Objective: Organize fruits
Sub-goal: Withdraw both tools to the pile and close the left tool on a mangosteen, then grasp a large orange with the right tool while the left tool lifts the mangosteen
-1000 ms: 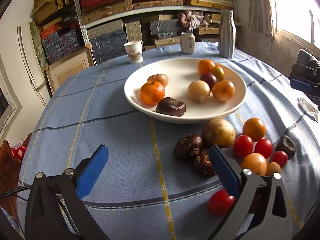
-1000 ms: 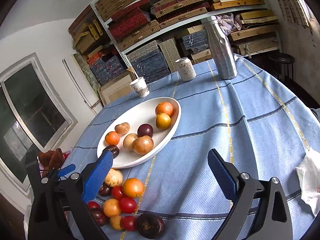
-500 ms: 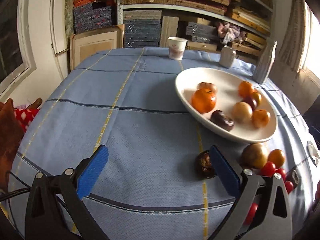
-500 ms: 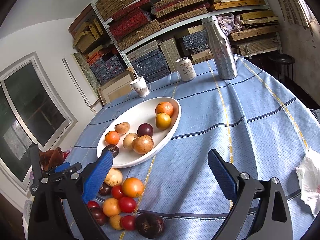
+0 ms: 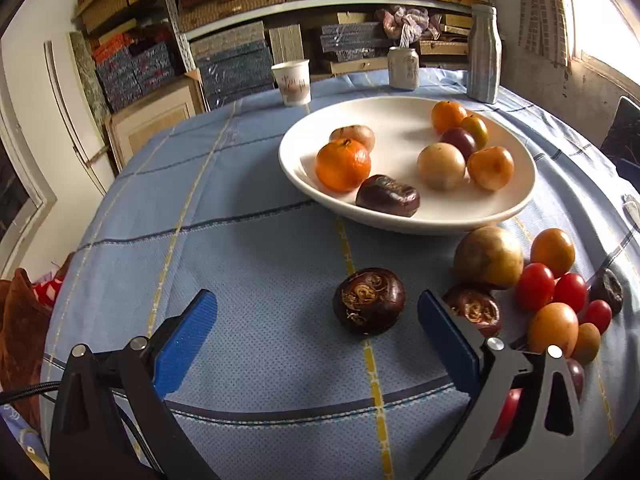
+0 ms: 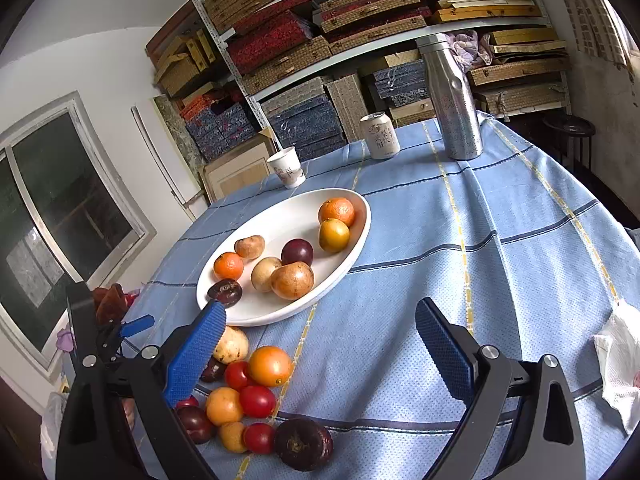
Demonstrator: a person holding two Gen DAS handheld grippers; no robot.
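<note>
A white bowl holds several fruits: oranges, pale round fruits, a dark one. It also shows in the right wrist view. On the blue cloth a dark brown wrinkled fruit lies alone, just ahead of my left gripper, which is open and empty. To its right sits a cluster of loose fruits: red tomatoes, oranges, a pale round fruit. My right gripper is open and empty above the cloth, with the same cluster at its lower left.
A paper cup, a can and a steel bottle stand at the table's far side. A white tissue lies at the right edge. Shelves of boxes stand behind the table. The other gripper shows at the left.
The left gripper swung left and then back toward the fruit, and is now closer to the lone dark fruit. The right gripper has hardly moved.
</note>
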